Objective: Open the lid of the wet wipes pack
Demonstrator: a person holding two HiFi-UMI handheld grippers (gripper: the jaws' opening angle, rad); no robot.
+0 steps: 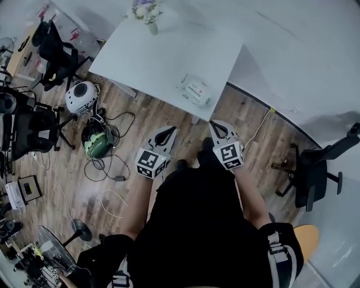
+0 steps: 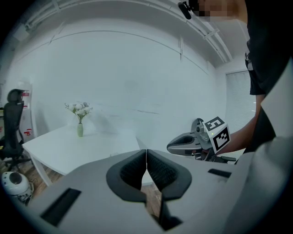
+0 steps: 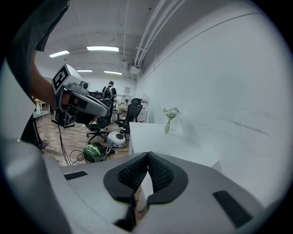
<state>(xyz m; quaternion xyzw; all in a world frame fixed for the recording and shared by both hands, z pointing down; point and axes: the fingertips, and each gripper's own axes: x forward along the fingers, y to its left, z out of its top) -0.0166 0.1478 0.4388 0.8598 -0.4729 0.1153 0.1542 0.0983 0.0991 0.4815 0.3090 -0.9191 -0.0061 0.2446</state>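
Note:
The wet wipes pack (image 1: 195,90), white with a red and green label, lies near the front edge of the white table (image 1: 152,56) in the head view. Both grippers hover over the wooden floor, short of that edge. My left gripper (image 1: 167,133) is shut and empty, below and left of the pack. My right gripper (image 1: 217,127) is shut and empty too, just below the pack. In the left gripper view the jaws (image 2: 146,157) meet with nothing between them. The right gripper view shows its jaws (image 3: 148,162) pressed together as well. Neither gripper view shows the pack.
A vase of flowers (image 1: 147,12) stands at the table's far edge. Office chairs (image 1: 56,53), a round white device (image 1: 81,97), a green object (image 1: 95,140) and cables (image 1: 109,169) crowd the floor at left. Another black chair (image 1: 315,169) stands at right by the white wall.

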